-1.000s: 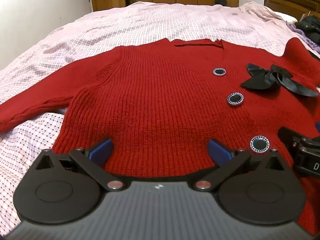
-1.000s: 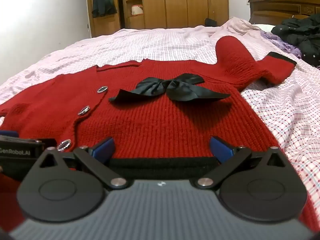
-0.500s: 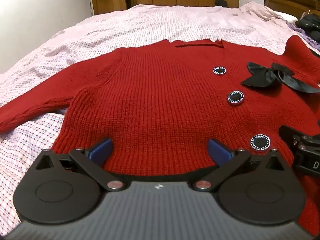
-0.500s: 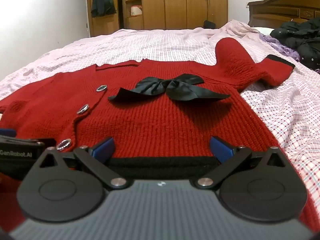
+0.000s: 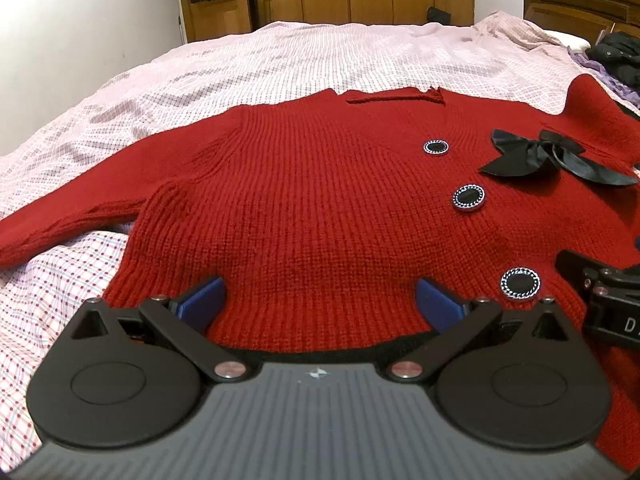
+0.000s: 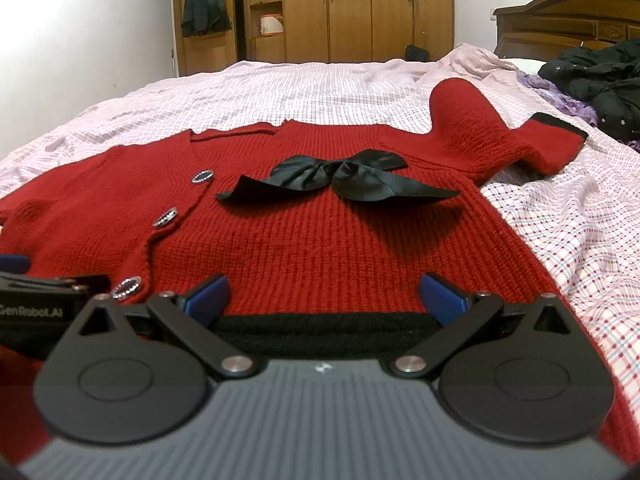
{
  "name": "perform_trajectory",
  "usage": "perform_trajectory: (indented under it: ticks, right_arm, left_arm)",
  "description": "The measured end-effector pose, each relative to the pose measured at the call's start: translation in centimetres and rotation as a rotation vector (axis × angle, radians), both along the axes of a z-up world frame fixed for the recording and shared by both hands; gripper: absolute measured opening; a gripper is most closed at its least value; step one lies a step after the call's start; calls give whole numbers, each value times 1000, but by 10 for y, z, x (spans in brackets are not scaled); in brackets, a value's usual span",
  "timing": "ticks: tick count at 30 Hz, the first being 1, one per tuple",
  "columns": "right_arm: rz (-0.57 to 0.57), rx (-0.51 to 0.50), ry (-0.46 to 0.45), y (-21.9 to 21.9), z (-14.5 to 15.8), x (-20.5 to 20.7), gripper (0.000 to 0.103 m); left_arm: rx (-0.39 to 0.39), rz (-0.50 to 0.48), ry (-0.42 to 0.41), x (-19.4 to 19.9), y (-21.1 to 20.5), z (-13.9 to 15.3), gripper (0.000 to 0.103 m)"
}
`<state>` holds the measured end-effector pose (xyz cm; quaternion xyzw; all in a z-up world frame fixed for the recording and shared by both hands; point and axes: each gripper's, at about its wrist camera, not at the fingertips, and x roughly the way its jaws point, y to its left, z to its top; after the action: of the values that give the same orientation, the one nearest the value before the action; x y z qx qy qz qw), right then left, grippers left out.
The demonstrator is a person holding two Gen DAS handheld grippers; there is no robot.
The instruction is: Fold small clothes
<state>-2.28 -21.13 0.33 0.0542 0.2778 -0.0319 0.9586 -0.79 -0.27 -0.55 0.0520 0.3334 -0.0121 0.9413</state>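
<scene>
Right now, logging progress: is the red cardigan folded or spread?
Spread: the red cardigan lies flat on the bed, sleeves out sideways.

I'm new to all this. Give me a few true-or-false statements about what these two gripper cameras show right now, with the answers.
1. The red cardigan lies spread out on the checked bedsheet. True.
2. The black bow sits on the cardigan's front. True.
3. The left gripper is clamped shut on the hem. False: its blue fingers stand wide apart over the black hem.
4. The cardigan has five white buttons. False: three black round buttons show.
5. The right gripper is open. True.
6. Both sleeves lie flat. False: the cuffed sleeve bulges up.
</scene>
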Motion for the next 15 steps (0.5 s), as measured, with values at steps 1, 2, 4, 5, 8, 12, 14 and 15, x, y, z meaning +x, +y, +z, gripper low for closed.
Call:
perform_trajectory:
  ticks: [1,2,4,5,8,12,14,15]
  right_arm:
    - [0,0,0,0,0,0,103]
    - [-1,-2,-3,1,0,-1,103]
    - [-2,-4,-3,1,0,-1,103]
    - [-2,-5,-3,2,0,-1,103]
    - [-3,-7,-4,2,0,-1,103]
    - [-4,-10,-5,2,0,0,103]
    - [-4,-10,-5,2,0,-1,103]
    - [-4,-10,-5,2,0,-1,103]
  left_arm:
    - [2,0,1,0,0,0,103]
    - [3,1,3,1,0,0,103]
    - [2,0,5,1,0,0,103]
    - [2,0,5,1,0,0,103]
    - [2,0,5,1,0,0,103]
    - [2,0,4,1,-1,0,103]
    - [2,0,4,1,-1,0,103]
    - [2,0,4,1,-1,0,103]
